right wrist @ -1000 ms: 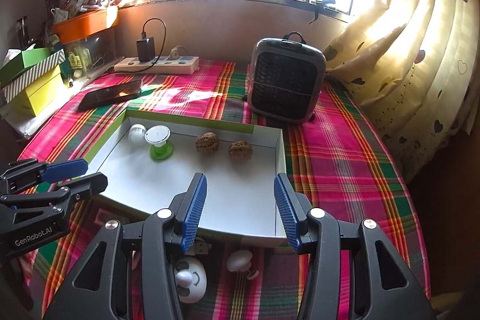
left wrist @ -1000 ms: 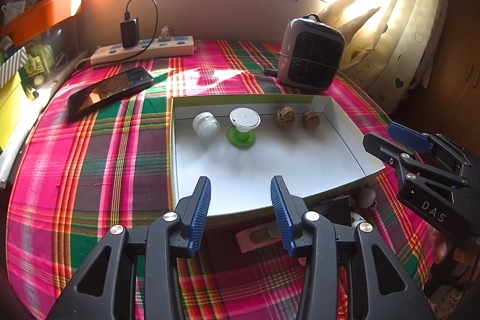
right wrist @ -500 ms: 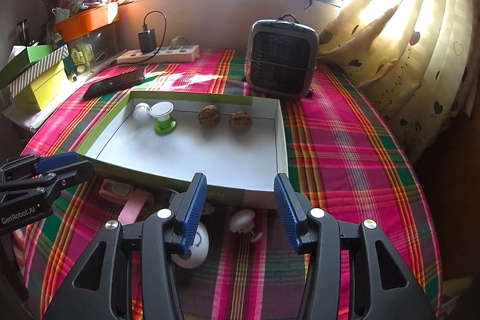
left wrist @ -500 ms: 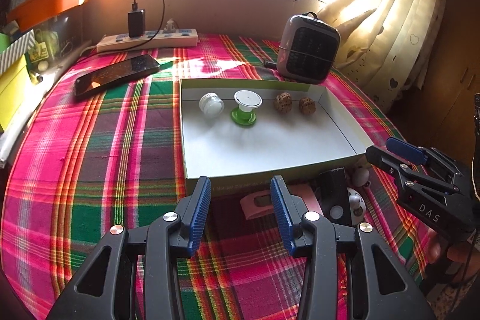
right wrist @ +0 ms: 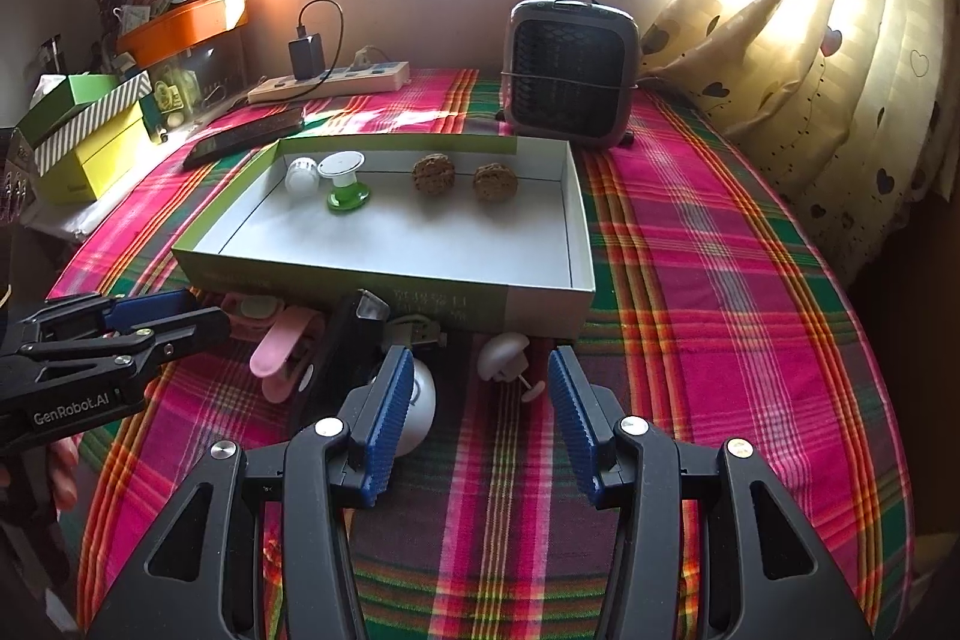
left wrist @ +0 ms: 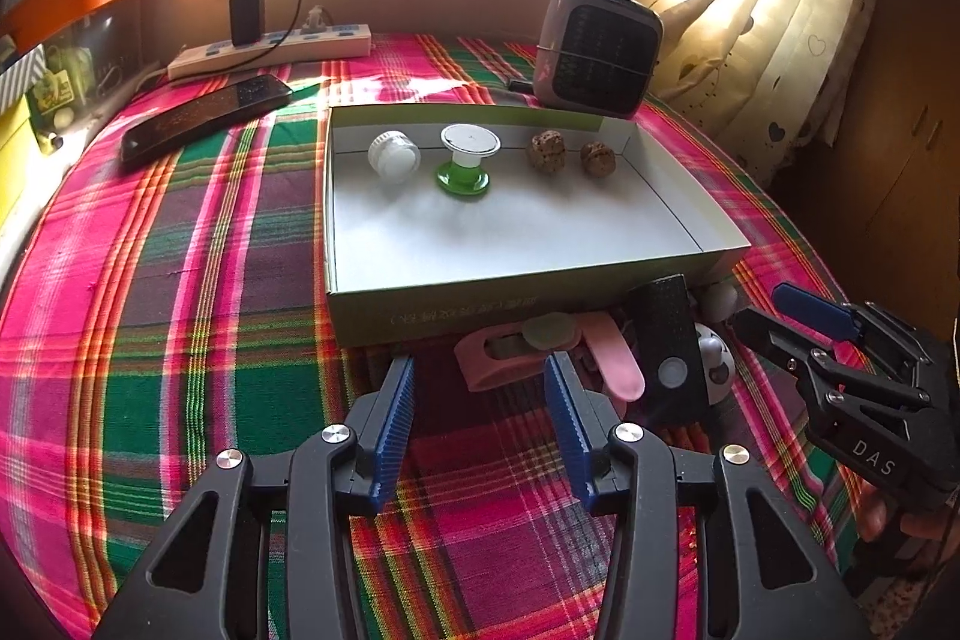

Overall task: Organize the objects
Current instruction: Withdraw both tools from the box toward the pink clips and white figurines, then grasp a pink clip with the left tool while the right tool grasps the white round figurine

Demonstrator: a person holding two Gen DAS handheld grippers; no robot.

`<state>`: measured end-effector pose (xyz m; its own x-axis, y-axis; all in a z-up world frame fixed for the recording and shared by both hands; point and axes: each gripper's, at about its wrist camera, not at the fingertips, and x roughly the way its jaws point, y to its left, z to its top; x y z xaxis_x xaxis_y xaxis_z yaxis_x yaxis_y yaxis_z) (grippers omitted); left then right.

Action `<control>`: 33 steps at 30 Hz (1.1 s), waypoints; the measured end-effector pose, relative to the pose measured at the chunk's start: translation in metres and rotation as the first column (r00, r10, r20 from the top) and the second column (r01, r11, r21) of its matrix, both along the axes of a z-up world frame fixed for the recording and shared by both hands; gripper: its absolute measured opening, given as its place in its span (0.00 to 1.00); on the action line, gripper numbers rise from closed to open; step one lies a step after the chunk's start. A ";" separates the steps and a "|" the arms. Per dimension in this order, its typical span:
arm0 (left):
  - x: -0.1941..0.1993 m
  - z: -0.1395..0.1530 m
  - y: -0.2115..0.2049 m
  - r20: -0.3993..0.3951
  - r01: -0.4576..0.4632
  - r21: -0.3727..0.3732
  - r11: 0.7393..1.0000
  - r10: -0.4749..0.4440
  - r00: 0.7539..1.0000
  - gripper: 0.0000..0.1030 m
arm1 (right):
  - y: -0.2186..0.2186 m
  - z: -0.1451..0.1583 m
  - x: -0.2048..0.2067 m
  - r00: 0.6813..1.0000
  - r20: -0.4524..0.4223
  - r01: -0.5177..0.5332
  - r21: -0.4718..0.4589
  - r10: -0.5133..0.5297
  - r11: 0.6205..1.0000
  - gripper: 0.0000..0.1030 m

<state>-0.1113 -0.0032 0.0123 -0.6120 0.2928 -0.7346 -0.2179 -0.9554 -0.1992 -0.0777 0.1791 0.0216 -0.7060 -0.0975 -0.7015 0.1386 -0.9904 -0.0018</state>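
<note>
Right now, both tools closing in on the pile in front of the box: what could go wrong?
1. The pink clip, black device and white round toy overlap, so grabbing one may drag another.
2. The white knob sits against the box wall, so the right tool could hit that wall.
3. The left tool and right tool work side by side and could collide.

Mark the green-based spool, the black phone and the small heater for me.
green-based spool (left wrist: 462, 177): left wrist view, on its green base.
black phone (left wrist: 204, 122): left wrist view, middle of its screen.
small heater (right wrist: 567, 73): right wrist view, front grille.
</note>
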 end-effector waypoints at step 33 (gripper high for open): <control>-0.007 -0.009 0.018 0.023 0.087 0.027 0.996 -0.088 0.996 0.42 | -0.007 -0.021 -0.011 0.993 0.096 -0.062 -0.121 0.074 0.991 0.49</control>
